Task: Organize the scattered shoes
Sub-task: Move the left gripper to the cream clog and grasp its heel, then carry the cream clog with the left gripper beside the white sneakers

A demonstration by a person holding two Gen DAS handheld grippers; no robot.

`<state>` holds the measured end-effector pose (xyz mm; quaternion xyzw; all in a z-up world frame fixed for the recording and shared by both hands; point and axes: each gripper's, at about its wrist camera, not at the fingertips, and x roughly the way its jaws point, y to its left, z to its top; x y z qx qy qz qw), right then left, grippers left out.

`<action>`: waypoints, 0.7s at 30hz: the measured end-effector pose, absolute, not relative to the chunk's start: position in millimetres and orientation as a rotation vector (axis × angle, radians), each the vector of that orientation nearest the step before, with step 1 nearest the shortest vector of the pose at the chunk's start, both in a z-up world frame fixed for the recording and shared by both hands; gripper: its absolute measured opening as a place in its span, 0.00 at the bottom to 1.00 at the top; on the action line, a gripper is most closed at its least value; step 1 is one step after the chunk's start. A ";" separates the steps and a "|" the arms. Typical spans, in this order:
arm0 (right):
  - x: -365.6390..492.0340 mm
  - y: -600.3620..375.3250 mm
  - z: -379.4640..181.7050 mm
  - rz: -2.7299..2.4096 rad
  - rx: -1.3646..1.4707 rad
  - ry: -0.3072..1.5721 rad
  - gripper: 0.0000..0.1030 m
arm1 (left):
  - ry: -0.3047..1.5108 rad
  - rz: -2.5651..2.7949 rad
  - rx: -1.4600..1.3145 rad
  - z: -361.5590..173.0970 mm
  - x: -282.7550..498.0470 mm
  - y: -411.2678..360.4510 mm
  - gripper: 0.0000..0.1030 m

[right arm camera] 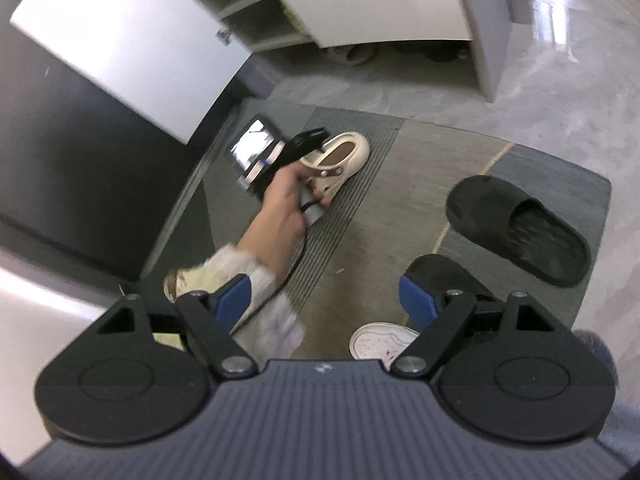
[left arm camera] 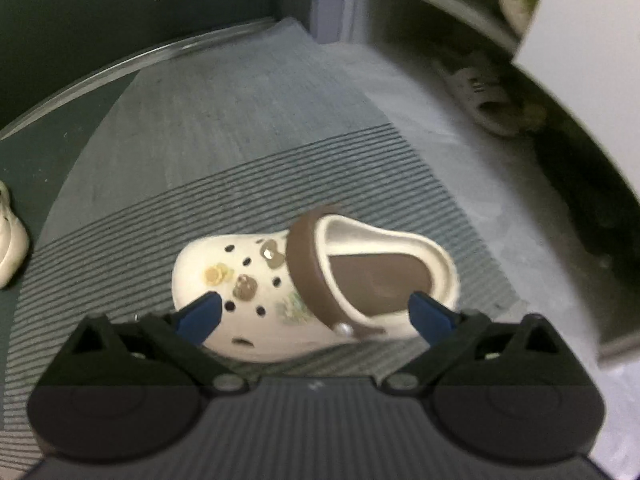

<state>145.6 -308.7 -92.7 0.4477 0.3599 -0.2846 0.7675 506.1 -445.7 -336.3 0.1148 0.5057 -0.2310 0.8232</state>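
A cream clog (left arm camera: 280, 280) with a brown strap, a brown insole and several charms lies on a striped grey mat (left arm camera: 120, 248). My left gripper (left arm camera: 316, 312) hangs just above it, open, one blue fingertip over the toe and the other over the heel. The right wrist view shows the same clog (right arm camera: 348, 152), with a person's hand (right arm camera: 284, 200) holding the left gripper (right arm camera: 306, 142) over it. My right gripper (right arm camera: 324, 300) is open and empty above the mat. Two black slides (right arm camera: 520, 228) (right arm camera: 436, 272) lie to its right.
A white shoe cabinet (right arm camera: 360, 0) stands beyond the mat, with a pale slipper (left arm camera: 480, 92) in the gap beneath it. Another cream shoe (left arm camera: 8, 236) sits at the mat's left edge. A white sneaker toe (right arm camera: 380, 340) shows close under the right gripper. A dark wall runs along the left.
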 end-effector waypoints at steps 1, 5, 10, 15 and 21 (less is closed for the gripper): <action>148.4 -308.8 -93.9 -0.619 0.969 0.802 0.80 | 1.083 -0.495 0.247 -340.9 509.4 -447.3 0.89; 152.9 -313.1 -95.1 -0.649 0.966 0.823 0.80 | 1.111 -0.494 0.302 -361.5 518.7 -451.6 0.83; 151.7 -313.0 -95.0 -0.678 0.986 0.825 0.80 | 1.063 -0.527 0.284 -363.5 516.1 -440.5 0.62; 149.1 -300.6 -87.1 -0.629 0.995 0.809 0.80 | 1.052 -0.569 0.265 -338.0 503.2 -429.7 0.23; 131.1 -295.0 -77.7 -0.568 1.084 0.751 0.80 | 1.063 -0.555 0.327 -325.3 490.4 -387.5 0.15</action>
